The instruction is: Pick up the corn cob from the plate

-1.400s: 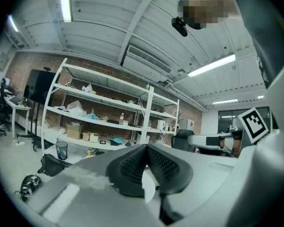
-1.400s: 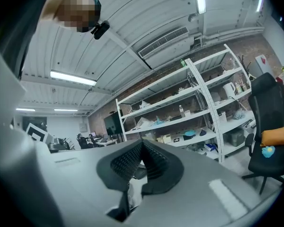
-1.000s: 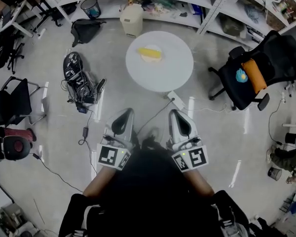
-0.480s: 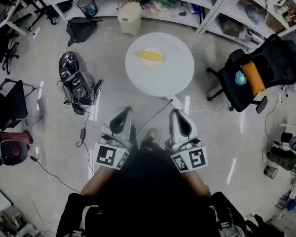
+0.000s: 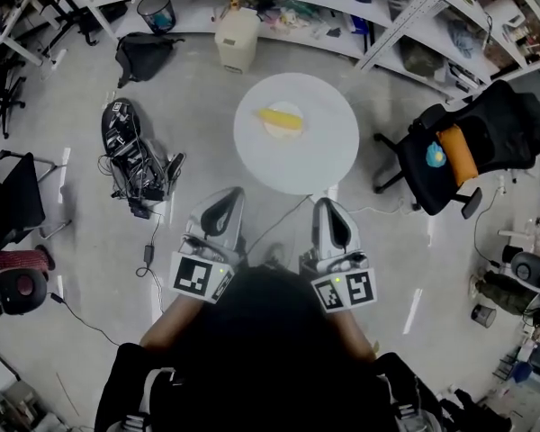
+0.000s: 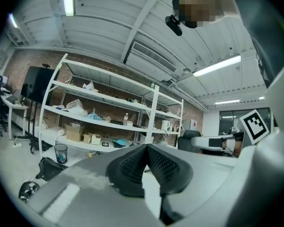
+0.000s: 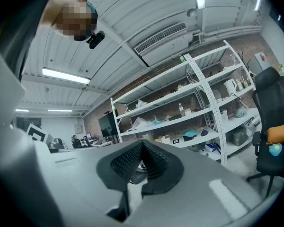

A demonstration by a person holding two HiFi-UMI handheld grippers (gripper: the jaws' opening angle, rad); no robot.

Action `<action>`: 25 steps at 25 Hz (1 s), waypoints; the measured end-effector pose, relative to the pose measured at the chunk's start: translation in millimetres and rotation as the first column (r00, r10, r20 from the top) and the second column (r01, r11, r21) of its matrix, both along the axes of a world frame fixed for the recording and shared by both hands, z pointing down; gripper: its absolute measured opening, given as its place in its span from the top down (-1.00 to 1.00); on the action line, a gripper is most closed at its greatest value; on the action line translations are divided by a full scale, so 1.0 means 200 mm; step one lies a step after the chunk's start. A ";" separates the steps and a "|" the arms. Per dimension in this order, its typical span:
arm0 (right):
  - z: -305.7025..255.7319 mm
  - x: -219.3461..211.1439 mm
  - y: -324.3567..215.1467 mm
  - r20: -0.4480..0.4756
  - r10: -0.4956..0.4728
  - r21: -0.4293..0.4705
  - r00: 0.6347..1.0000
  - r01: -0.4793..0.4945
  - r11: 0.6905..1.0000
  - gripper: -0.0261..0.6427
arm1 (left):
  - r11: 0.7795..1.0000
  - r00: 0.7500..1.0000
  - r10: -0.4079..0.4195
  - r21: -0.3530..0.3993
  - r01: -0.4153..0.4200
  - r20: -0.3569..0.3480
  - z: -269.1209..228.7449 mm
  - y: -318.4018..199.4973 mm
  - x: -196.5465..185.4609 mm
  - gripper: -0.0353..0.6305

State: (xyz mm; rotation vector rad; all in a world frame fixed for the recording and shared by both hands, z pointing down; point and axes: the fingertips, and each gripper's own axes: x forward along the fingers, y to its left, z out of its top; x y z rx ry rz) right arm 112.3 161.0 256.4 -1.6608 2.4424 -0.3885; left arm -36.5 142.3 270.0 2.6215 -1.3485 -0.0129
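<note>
The corn cob (image 5: 280, 118) lies across a small plate (image 5: 283, 136) on the round white table (image 5: 317, 156), toward the far left of the top and well in from the rim, so it can be reached over the near edge without leaning across anything else. The rest of the top is bare. Both tools are held level, side by side and short of the near edge. The left hand-held gripper (image 5: 227, 194) has its jaws pressed together with nothing between the ribbed pads, and the right hand-held gripper (image 5: 328, 203) is clenched the same way, also empty. That looks like a carrying posture for the walk-up rather than a reach. Either tool would have to spread its jaws before closing on the cob. The floor straight ahead is open, apart from a thin cable (image 5: 283, 216) running from the table's foot toward the person, which could catch a foot. An office chair (image 5: 472, 147) stands off the right edge, and a heap of gear (image 5: 130, 151) lies off the left.
</note>
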 end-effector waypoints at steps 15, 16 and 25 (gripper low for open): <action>-0.03 -0.23 -0.27 -0.042 0.096 -0.010 0.994 -0.097 0.995 0.90 | 0.995 0.995 0.095 -0.024 -0.096 -0.040 0.00 -0.31 -0.22 0.88; -0.04 -0.25 -0.28 -0.044 0.103 -0.010 0.994 -0.104 0.995 0.90 | 0.994 0.994 0.104 -0.028 -0.105 -0.042 0.01 -0.32 -0.23 0.88; -0.04 -0.33 -0.35 -0.058 0.148 -0.005 0.987 -0.148 0.989 0.90 | 0.990 0.989 0.138 -0.023 -0.139 -0.053 0.00 -0.42 -0.35 0.88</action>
